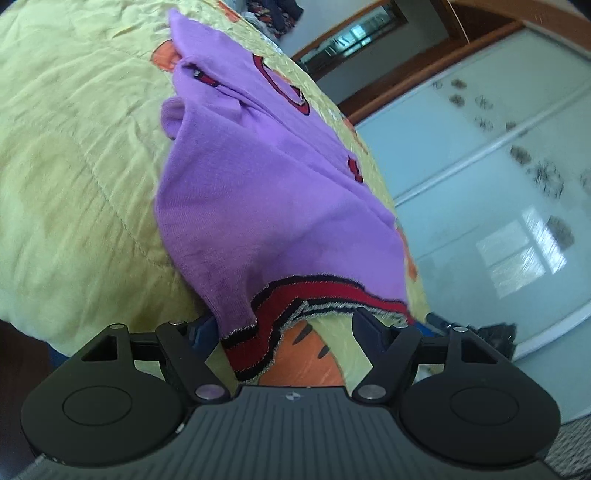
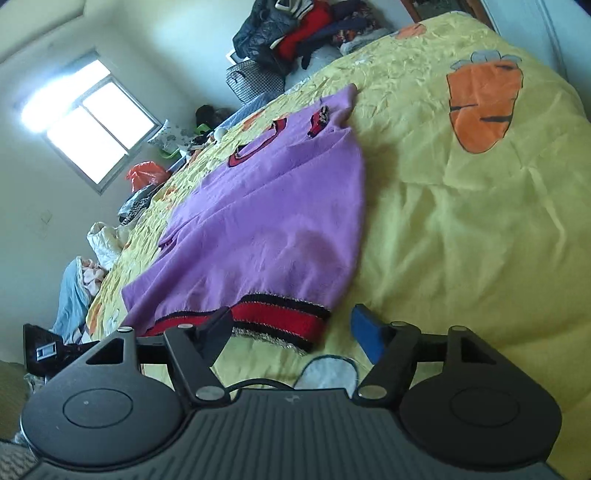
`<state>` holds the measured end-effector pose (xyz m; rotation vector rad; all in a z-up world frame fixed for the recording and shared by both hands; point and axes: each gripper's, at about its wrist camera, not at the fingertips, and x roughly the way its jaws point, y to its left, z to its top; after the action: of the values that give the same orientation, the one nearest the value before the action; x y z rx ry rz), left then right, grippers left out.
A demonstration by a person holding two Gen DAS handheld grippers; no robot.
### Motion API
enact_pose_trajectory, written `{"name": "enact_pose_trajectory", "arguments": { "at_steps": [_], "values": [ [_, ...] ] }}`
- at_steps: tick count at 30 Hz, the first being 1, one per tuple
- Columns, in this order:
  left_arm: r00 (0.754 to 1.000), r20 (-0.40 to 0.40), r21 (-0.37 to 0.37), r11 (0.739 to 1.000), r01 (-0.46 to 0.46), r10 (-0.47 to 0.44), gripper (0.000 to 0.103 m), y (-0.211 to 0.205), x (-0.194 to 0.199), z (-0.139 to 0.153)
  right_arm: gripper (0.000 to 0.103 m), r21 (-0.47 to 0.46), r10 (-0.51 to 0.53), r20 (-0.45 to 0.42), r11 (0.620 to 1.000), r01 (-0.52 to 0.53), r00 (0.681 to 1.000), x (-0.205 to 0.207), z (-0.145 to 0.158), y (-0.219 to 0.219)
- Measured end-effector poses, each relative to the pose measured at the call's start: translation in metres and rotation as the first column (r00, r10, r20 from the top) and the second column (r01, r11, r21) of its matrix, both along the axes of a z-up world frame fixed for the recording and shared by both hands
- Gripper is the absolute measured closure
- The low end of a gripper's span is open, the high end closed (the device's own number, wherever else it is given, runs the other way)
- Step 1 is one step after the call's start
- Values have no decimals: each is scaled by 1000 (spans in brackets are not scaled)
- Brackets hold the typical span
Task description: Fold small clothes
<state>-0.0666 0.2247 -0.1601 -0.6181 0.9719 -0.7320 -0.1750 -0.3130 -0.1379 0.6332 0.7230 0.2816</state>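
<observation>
A small purple sweater (image 1: 251, 177) with a red and black striped hem (image 1: 314, 291) lies on the yellow bedspread (image 1: 74, 166). In the left wrist view my left gripper (image 1: 284, 325) is open, its fingers wide apart around the hem, which drapes between them. In the right wrist view the same sweater (image 2: 266, 221) lies flat with its hem (image 2: 273, 317) nearest me. My right gripper (image 2: 291, 321) is open just in front of the hem's right end, with the left finger (image 2: 214, 328) over the hem and the blue-padded right finger (image 2: 369, 332) on the bedspread (image 2: 461, 240).
The bedspread has orange carrot prints (image 2: 484, 107). A pile of clothes and bags (image 2: 295, 33) sits at the far end of the bed. More clutter (image 2: 147, 177) lies along the bed's left edge under a window (image 2: 88, 122). A glass wardrobe door (image 1: 498, 177) stands beside the bed.
</observation>
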Motion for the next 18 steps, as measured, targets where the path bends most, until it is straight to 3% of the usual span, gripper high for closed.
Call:
{"name": "enact_pose_trajectory", "arguments": {
  "at_steps": [2, 4, 6, 8, 11, 16, 18],
  "values": [
    [1000, -31, -43, 999, -6, 5, 42, 1, 1, -7, 32, 42, 0, -4, 999, 1, 1000, 3, -3, 4],
    [999, -50, -78, 997, -23, 20, 46, 2, -1, -12, 32, 24, -9, 6, 1000, 9, 1000, 5, -4, 11],
    [997, -66, -84, 996, -33, 27, 62, 1, -2, -15, 26, -8, 2, 10, 1000, -2, 1000, 12, -2, 19],
    [996, -77, -78, 996, -42, 36, 75, 1, -5, -18, 12, 14, 24, -22, 1000, -23, 999, 21, 1, 21],
    [995, -86, -74, 995, -63, 56, 89, 3, -8, -23, 6, -16, 50, -48, 999, -50, 998, 28, 5, 26],
    [987, -130, -121, 987, -106, 90, 89, 11, -10, -30, 6, -139, 60, -32, 988, -64, 998, 24, 8, 45],
    [983, -162, -170, 979, -112, 84, 66, 15, -9, -34, 6, -70, 35, -22, 997, -37, 999, 21, 5, 39]
  ]
}}
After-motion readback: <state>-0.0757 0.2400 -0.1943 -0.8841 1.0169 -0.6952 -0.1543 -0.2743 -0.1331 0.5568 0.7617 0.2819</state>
